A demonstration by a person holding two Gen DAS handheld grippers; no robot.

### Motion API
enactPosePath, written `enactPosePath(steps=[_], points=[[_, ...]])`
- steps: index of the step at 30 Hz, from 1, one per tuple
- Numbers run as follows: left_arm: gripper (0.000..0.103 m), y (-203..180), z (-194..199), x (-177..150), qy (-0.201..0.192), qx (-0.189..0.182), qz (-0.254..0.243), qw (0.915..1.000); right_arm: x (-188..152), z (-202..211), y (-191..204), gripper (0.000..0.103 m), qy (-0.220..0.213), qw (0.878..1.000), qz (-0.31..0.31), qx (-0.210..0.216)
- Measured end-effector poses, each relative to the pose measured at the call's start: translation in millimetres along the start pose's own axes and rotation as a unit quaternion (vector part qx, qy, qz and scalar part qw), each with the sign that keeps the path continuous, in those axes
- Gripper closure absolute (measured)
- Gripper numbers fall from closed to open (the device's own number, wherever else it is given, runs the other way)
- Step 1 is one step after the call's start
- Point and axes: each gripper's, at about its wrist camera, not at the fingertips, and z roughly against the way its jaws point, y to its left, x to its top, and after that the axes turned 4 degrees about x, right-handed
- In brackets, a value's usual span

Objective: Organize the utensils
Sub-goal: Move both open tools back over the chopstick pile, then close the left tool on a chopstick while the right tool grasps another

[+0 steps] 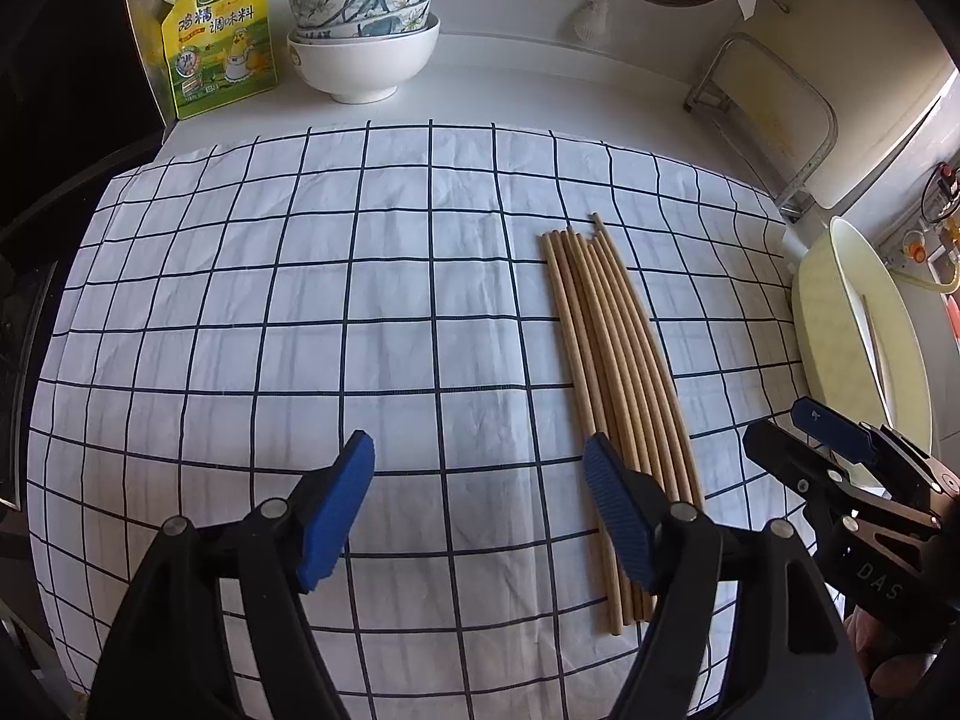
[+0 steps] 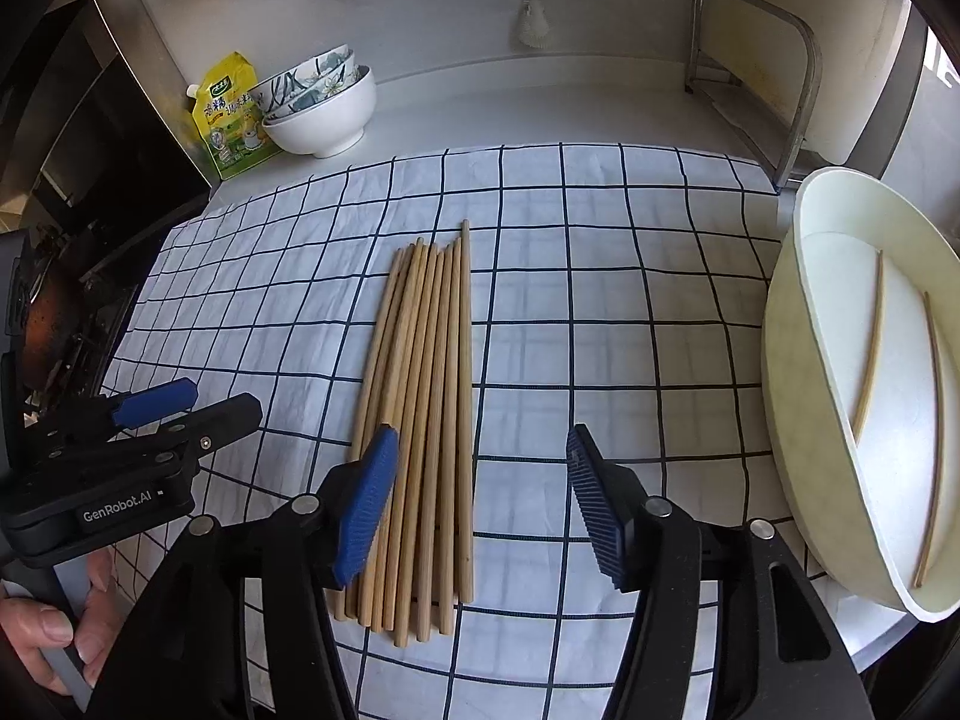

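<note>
While our left gripper point(image 1: 480, 504) hovers with jaws spread wide and empty over the checked cloth point(image 1: 300, 312), the bundle of chopsticks point(image 2: 420, 420) lies just to its right. Our right gripper point(image 2: 483, 510) gapes wide over their near ends. Two chopsticks point(image 2: 870, 354) lie in the pale basin point(image 2: 792, 360).

A bundle of plain wooden chopsticks point(image 2: 420, 420) is laid flat on the checked cloth point(image 2: 600, 330), side by side and touching, one tip protruding beyond the others. Two more chopsticks point(image 2: 870, 348) are seen lying apart inside the cream tray point(image 2: 798, 360).
</note>
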Motion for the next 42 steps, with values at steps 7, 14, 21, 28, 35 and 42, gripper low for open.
enactPosePath(steps=[7,14,21,28,35,42], points=[[0.028,-5.8,-12.5,-3.4,0.009,-0.003,-0.008,0.9999,-6.1,-18.0,-10.5,0.039,0.013,1.0,-0.001,-0.015],[0.028,-10.7,-23.1,-9.4,0.017,-0.001,-0.01,0.9998,-10.1,-35.2,-14.7,0.039,0.027,0.999,0.007,-0.038],[0.025,-16.5,-28.4,-14.7,0.02,0.004,-0.014,0.9997,-10.6,-43.1,-8.8,0.039,0.031,0.997,0.026,-0.06],[0.025,-23.3,-32.4,-15.7,0.018,0.006,-0.016,0.9997,-9.0,-46.8,-7.0,0.039,0.022,0.997,0.036,-0.07],[0.025,-27.2,-35.4,-17.5,0.019,0.016,-0.021,0.9995,-7.4,-47.8,-7.5,0.039,0.022,0.996,0.05,-0.065],[0.025,-22.9,-34.2,-17.7,0.019,0.022,-0.013,0.9995,-6.9,-49.7,-4.3,0.039,0.033,0.996,0.062,-0.055]])
